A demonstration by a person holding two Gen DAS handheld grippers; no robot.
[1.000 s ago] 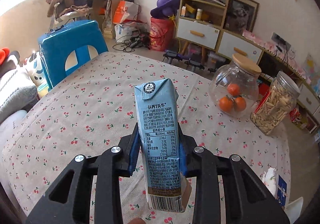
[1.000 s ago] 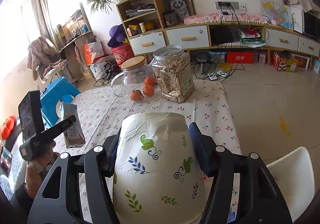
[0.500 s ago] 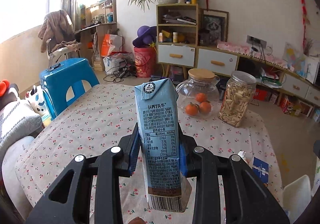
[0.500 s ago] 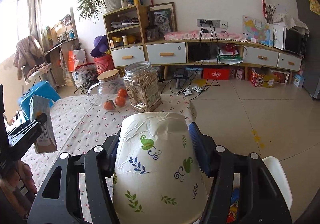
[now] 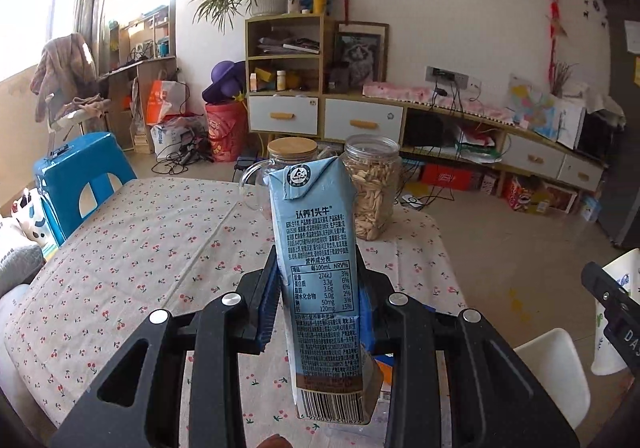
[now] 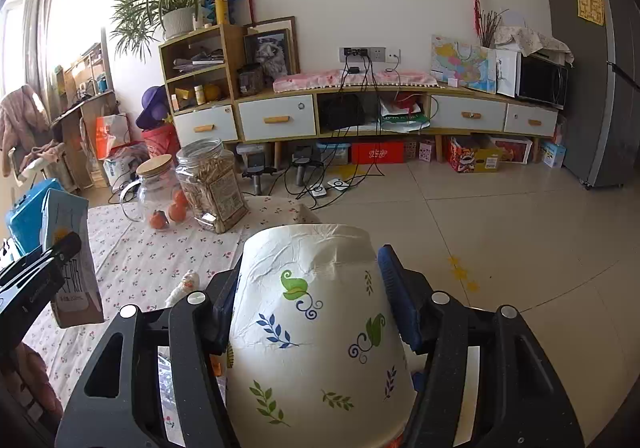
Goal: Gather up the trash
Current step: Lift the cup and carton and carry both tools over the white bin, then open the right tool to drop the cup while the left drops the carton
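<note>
My left gripper (image 5: 318, 288) is shut on a blue milk carton (image 5: 320, 268), held upright above the cherry-print tablecloth (image 5: 140, 248). The carton also shows at the left of the right wrist view (image 6: 70, 260). My right gripper (image 6: 312, 288) is shut on a crumpled white paper cup with leaf prints (image 6: 316, 336), held upside down over the table's right edge. The cup and right gripper appear at the right edge of the left wrist view (image 5: 612, 308).
A glass jar with oranges (image 6: 158, 192) and a jar of seeds (image 6: 212, 188) stand at the table's far end. A crumpled white scrap (image 6: 184, 286) lies on the cloth. A white chair (image 5: 556, 368) is at the right and a blue stool (image 5: 80, 172) at the left.
Both grippers have risen and turned right with their loads; the jars now sit straight ahead of the left gripper, and more of the floor and cabinet shows.
</note>
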